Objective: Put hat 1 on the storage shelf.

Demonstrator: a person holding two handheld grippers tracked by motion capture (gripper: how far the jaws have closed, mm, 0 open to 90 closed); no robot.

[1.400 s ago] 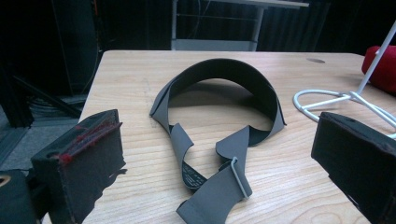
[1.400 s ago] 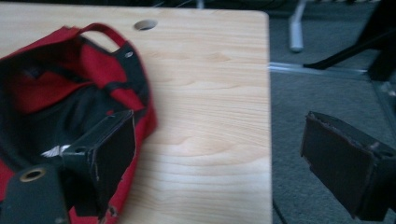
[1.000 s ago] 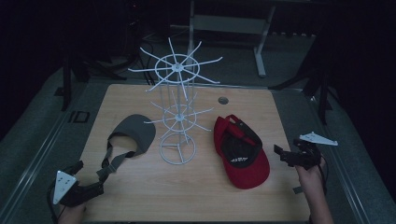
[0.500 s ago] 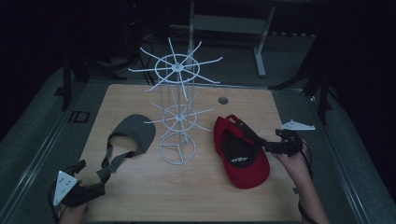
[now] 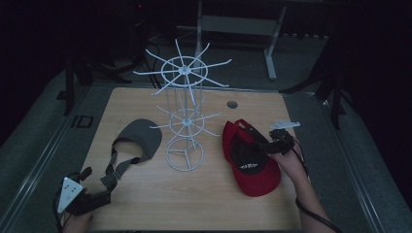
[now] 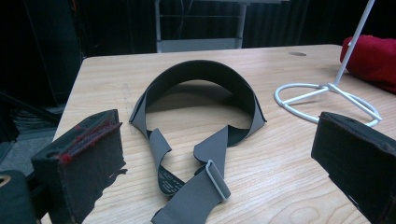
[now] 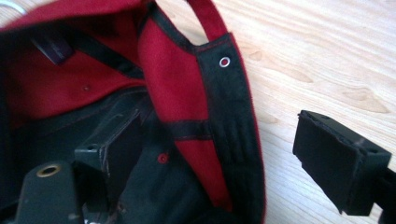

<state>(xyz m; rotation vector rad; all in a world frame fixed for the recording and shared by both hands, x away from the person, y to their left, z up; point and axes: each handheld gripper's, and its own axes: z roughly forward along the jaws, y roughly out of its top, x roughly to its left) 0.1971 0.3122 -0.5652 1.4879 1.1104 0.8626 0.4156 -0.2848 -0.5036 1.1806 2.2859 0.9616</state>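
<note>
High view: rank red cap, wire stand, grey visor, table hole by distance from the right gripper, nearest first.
1. Red cap: at the right gripper, whose jaws straddle its rim, table's right.
2. Table hole: beyond the cap, toward the far edge.
3. Wire stand: table's middle; close to the hole's rank.
4. Grey visor: left of the stand, farthest.

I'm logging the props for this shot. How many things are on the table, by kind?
Red cap: 1
Grey visor: 1
White wire rack: 1
Total: 3
</note>
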